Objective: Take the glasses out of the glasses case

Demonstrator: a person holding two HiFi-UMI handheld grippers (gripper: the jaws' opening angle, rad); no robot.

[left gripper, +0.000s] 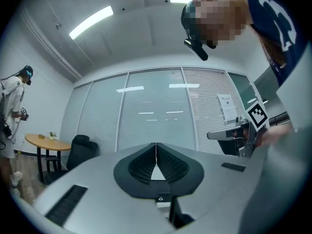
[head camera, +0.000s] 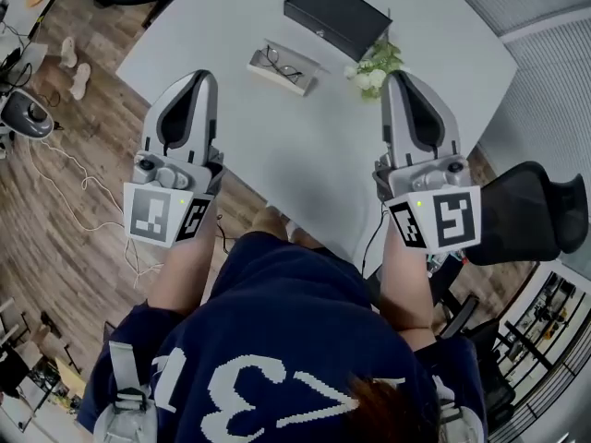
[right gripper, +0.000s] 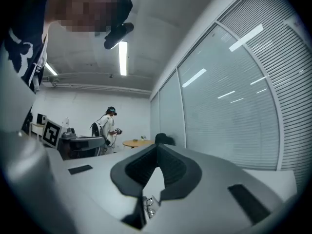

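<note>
A pair of dark-rimmed glasses (head camera: 282,65) lies on a flat light-coloured case (head camera: 277,74) near the far middle of the white table (head camera: 314,155). My left gripper (head camera: 200,77) hovers over the table's left edge, short of the case, with its jaws shut on nothing. My right gripper (head camera: 398,78) is held to the right of the case, also shut and empty. The left gripper view shows its jaws (left gripper: 156,150) pressed together, pointing up at a glass wall. In the right gripper view the glasses (right gripper: 149,202) peek out below its closed jaws (right gripper: 157,152).
A black rectangular box (head camera: 336,15) sits at the table's far side, with a small white-flowered plant (head camera: 374,65) beside it. A black office chair (head camera: 531,212) stands at the right. Cables (head camera: 65,183) trail across the wood floor on the left. Another person (right gripper: 108,126) stands in the background.
</note>
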